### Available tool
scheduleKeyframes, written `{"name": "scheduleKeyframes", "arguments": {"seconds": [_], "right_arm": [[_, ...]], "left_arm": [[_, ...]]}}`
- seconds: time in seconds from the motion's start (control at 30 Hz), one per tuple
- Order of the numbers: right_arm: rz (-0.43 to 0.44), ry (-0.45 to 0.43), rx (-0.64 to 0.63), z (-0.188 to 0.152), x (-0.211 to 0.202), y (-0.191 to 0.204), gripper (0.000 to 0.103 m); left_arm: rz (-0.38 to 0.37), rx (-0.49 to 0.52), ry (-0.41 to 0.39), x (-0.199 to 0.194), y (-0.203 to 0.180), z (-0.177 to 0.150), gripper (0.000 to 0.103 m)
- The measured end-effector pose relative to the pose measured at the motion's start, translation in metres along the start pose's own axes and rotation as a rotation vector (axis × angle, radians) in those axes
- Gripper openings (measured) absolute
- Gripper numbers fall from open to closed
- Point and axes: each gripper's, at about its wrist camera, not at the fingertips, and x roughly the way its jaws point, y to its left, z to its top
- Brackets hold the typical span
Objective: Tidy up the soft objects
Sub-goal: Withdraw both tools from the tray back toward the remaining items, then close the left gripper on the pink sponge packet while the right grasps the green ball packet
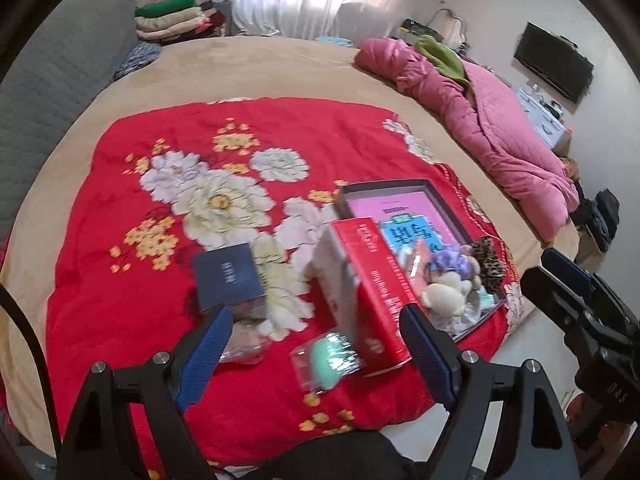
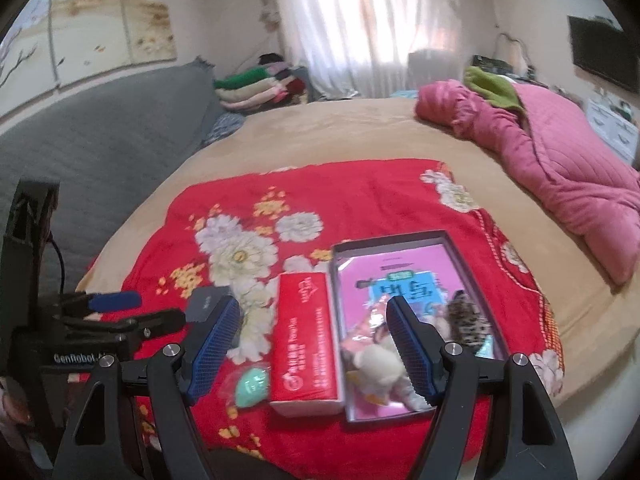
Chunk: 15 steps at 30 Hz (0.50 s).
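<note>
I read "GenRobot" on the left tool (image 2: 116, 300); the red box's (image 2: 304, 340) print blurs. Both tools, right tool (image 2: 314, 318) included, hang released, empty.

A red quilt (image 2: 360, 208) printed with white and yellow flowers covers a tan bed (image 2: 340, 136). At 3 o'clock of its centre, a grey-rimmed tray (image 2: 400, 240) holds a pink and blue sheet (image 2: 400, 276), a leopard-spotted scrunchie (image 2: 468, 320) and a cream plush toy (image 2: 376, 364).
</note>
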Motion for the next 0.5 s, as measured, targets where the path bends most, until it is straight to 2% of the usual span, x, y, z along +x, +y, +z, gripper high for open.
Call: {"name": "scheduleKeyframes", "arguments": {"seconds": [0.5], "right_arm": [[0.059,0.105,-0.169,-0.024,0.036,0.062,0.077]], "left_arm": [[0.078,-0.124,0.059,0.011,0.079,-0.030,0.085]]}}
